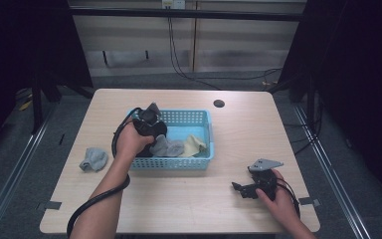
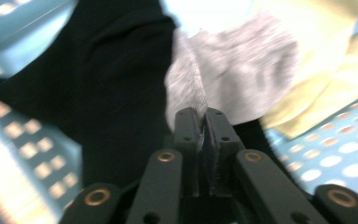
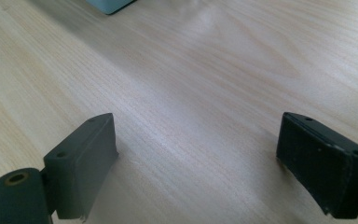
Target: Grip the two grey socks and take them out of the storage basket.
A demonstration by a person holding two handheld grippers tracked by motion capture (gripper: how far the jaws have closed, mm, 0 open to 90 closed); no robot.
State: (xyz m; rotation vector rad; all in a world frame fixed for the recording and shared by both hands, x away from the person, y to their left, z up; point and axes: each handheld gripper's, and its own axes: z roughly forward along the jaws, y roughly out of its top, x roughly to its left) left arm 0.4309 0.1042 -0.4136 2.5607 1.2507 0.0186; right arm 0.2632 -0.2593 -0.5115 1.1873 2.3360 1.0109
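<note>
A light blue perforated basket [image 1: 179,164] stands mid-table and holds a grey sock [image 1: 168,147], a pale yellow sock [image 1: 195,145] and a black sock [image 2: 107,84]. My left gripper [image 1: 155,141] reaches down into the basket's left half. In the left gripper view its jaws [image 2: 204,116] stand together, pinching an edge of the grey sock [image 2: 242,74], with the yellow sock [image 2: 326,70] behind it. My right gripper [image 1: 238,190] rests low over the table at the front right. Its jaws [image 3: 196,154] are wide apart with bare wood between them.
A second grey sock [image 1: 94,159] lies crumpled on the table left of the basket. A round cable hole [image 1: 219,103] sits near the far edge. A basket corner [image 3: 109,5] shows far off in the right gripper view.
</note>
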